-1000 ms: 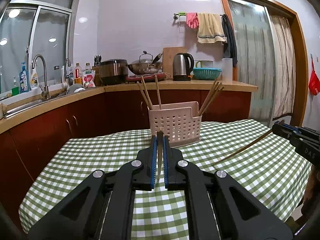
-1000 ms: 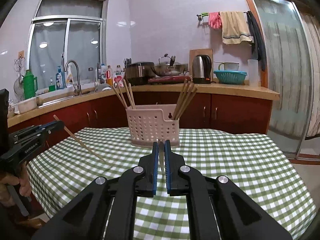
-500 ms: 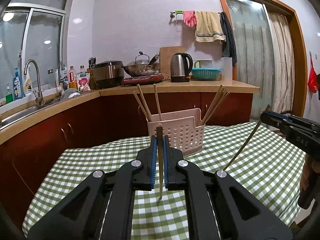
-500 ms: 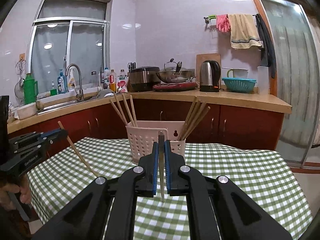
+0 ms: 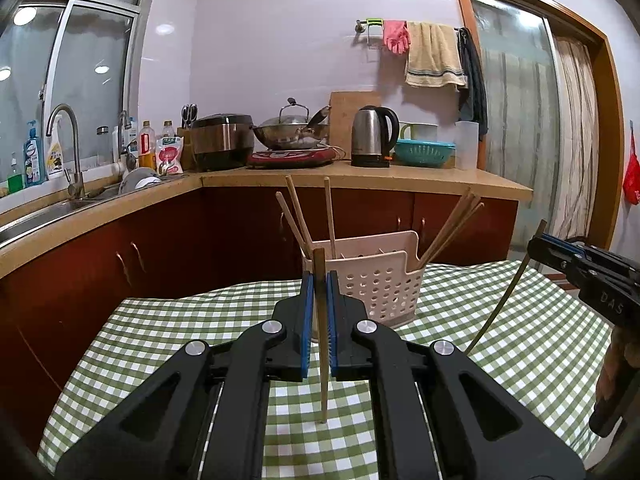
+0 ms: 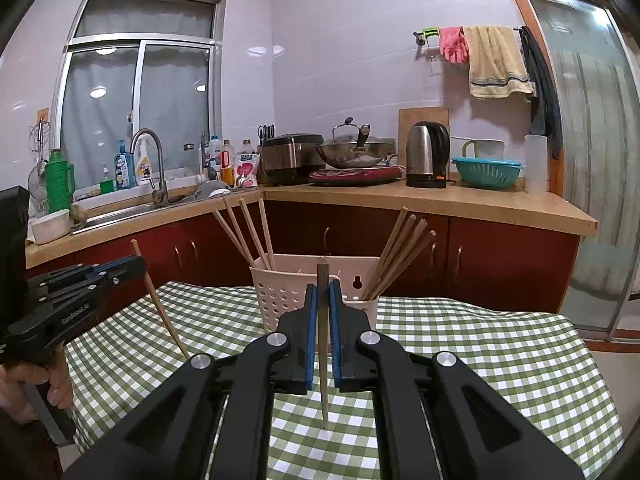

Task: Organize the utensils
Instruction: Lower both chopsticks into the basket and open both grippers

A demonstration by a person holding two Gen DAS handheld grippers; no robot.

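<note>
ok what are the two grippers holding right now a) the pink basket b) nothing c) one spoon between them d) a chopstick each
d: the left gripper is shut on a light chopstick, the right gripper on a darker chopstick, both short of the basket.

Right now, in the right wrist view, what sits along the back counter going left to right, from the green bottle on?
Green bottle → tap → rice cooker → wok → kettle → teal colander.
</note>
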